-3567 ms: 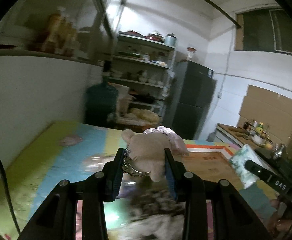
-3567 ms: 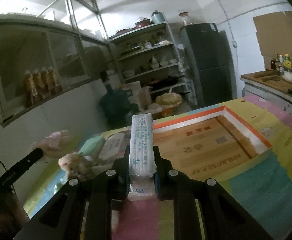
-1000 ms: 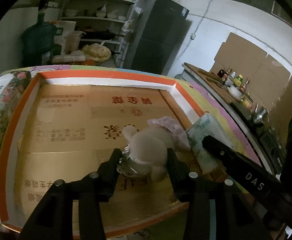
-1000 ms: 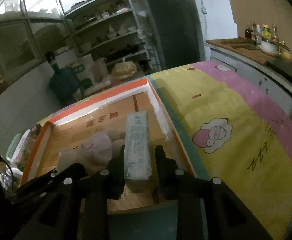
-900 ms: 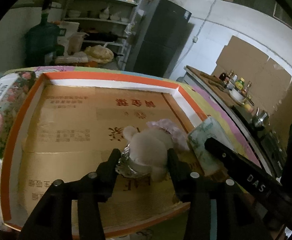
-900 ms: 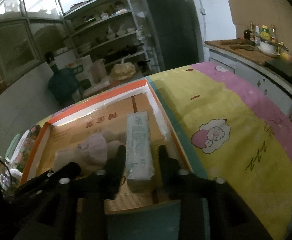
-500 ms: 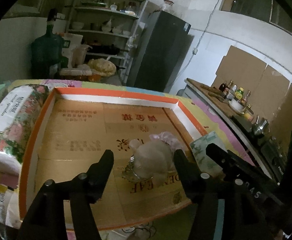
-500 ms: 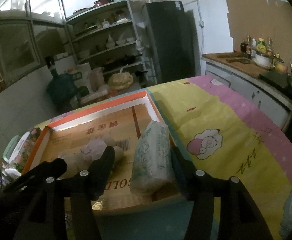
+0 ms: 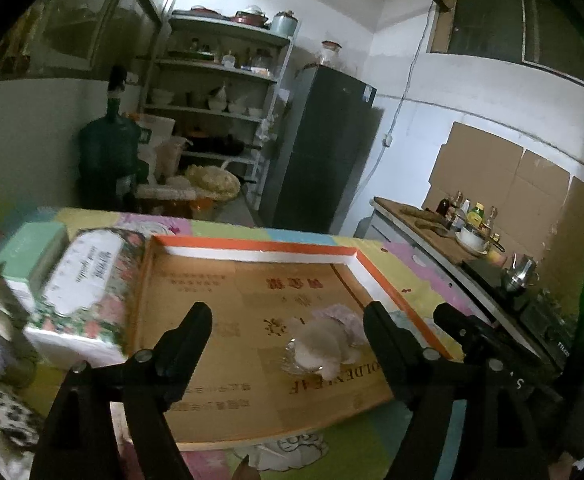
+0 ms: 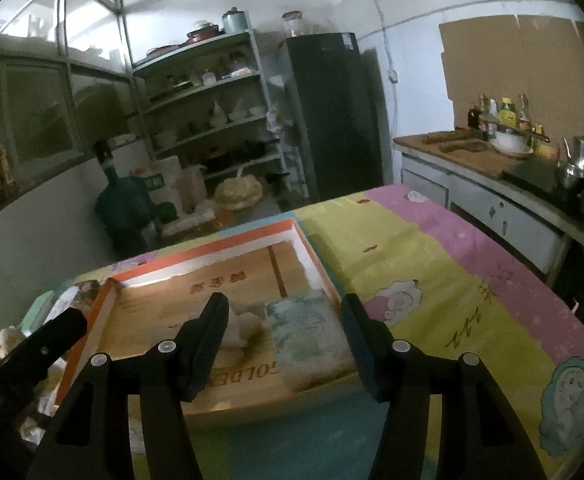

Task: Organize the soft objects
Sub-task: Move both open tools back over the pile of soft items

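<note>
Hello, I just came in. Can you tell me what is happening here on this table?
A person with two handheld grippers is sorting soft things into a shallow cardboard box. Both the left gripper and the right gripper are open and hold nothing. A plush toy and a tissue pack lie side by side inside the box. More packs, such as a floral tissue pack, wait beside it.

Shallow orange-rimmed cardboard box (image 9: 252, 340) floor: upside-down "GOLDEN LEAF", only partly readable in both views, plus red Chinese characters, too blurred to read. White oval label on floral-wrapped tissue pack (image 9: 82, 280): script illegible. Yellow patch of cartoon tablecloth (image 10: 471, 320): "zzz".
</note>
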The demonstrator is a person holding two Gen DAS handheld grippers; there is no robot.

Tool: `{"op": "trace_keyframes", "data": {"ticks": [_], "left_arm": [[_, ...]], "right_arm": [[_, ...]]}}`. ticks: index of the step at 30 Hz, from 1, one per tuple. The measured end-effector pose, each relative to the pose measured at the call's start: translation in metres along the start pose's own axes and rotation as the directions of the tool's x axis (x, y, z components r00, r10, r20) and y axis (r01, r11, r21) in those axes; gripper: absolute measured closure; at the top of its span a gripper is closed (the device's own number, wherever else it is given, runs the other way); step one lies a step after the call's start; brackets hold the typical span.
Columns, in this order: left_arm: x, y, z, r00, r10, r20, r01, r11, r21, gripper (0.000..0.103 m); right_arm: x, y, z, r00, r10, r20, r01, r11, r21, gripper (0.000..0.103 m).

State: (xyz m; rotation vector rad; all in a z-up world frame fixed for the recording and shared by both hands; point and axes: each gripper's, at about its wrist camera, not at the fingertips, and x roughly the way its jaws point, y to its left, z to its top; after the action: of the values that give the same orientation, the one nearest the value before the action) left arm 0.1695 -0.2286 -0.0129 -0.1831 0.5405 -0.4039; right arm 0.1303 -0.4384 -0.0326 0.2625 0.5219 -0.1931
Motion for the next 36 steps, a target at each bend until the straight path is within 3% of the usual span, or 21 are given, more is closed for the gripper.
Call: {"op": "trace_keyframes", "data": {"ticks": [5, 8, 15, 36], "left_arm": [[-0.017, 0.009, 0.004, 1.000, 0.013, 0.024, -0.013, 1.000, 0.006, 0.019], [-0.027, 0.015, 0.006, 0.999, 0.021, 0.032, -0.021, 1.000, 0.008, 0.019], [-0.047, 0.031, 0.008, 0.998, 0.046, 0.049, -0.047, 0.999, 0.021, 0.018], [-0.099, 0.094, 0.009, 0.983, 0.163, 0.085, -0.165, 0.986, 0.024, 0.018]], "right_arm": [[-0.012, 0.017, 0.000, 1.000, 0.013, 0.009, -0.012, 1.000, -0.020, 0.042], [-0.019, 0.027, -0.001, 1.000, 0.019, 0.016, -0.019, 0.999, -0.031, 0.034], [-0.033, 0.051, -0.005, 0.999, 0.036, 0.028, -0.035, 0.998, -0.046, 0.030], [-0.050, 0.125, -0.020, 0.992, 0.122, 0.016, -0.120, 0.988, -0.100, 0.029]]}}
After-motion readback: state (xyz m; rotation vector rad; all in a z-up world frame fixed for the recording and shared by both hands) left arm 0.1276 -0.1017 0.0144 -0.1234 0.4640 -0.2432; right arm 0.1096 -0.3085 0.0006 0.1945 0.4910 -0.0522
